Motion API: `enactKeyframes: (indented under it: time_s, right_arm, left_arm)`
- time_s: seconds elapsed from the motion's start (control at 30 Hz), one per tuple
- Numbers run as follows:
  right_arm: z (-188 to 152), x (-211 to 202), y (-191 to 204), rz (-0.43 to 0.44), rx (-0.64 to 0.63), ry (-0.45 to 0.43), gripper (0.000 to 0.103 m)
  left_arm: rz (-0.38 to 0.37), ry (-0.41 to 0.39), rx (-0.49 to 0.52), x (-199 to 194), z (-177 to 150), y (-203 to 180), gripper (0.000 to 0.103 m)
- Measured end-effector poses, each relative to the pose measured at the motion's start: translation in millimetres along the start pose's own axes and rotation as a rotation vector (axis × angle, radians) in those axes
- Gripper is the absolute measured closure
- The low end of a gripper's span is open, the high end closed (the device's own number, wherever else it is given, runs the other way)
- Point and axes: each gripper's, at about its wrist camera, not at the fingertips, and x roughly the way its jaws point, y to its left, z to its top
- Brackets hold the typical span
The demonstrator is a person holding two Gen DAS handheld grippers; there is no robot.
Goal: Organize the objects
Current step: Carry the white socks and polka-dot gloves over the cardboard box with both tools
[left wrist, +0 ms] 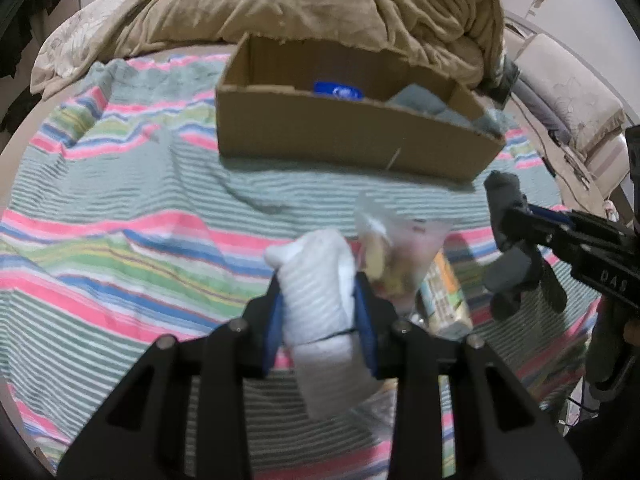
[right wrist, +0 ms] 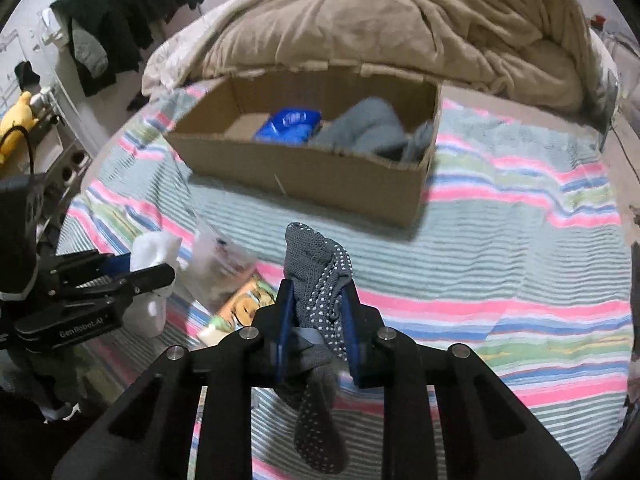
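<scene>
In the left wrist view my left gripper (left wrist: 319, 282) is shut on a white sock (left wrist: 320, 320), held a little above the striped blanket (left wrist: 120, 200). To its right, my right gripper (left wrist: 516, 220) is clamped on a grey sock (left wrist: 508, 276). The right wrist view shows that gripper (right wrist: 318, 286) shut on the grey dotted sock (right wrist: 316, 420), which hangs below the jaws. There the left gripper (right wrist: 148, 268) holds the white sock (right wrist: 154, 252) at the left. An open cardboard box (left wrist: 340, 136) (right wrist: 304, 176) lies ahead, holding a blue packet (right wrist: 290, 124) and a light blue cloth (right wrist: 372, 124).
A clear plastic bag (left wrist: 400, 248) (right wrist: 220, 260) and a snack packet (left wrist: 444, 300) (right wrist: 244, 308) lie on the blanket between the grippers. A beige duvet (left wrist: 320, 8) is heaped behind the box. Dark clothes (right wrist: 120, 12) hang at the far left wall.
</scene>
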Motion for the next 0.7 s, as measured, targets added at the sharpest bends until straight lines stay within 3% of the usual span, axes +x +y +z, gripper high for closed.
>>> enactKeyframes:
  time_s: [0.7]
  right_arm:
    - [76, -32, 3, 0.038, -0.028, -0.149, 0.079]
  left_arm:
    - [-0.035, -0.160, 0.042, -51, 73, 6, 0.069]
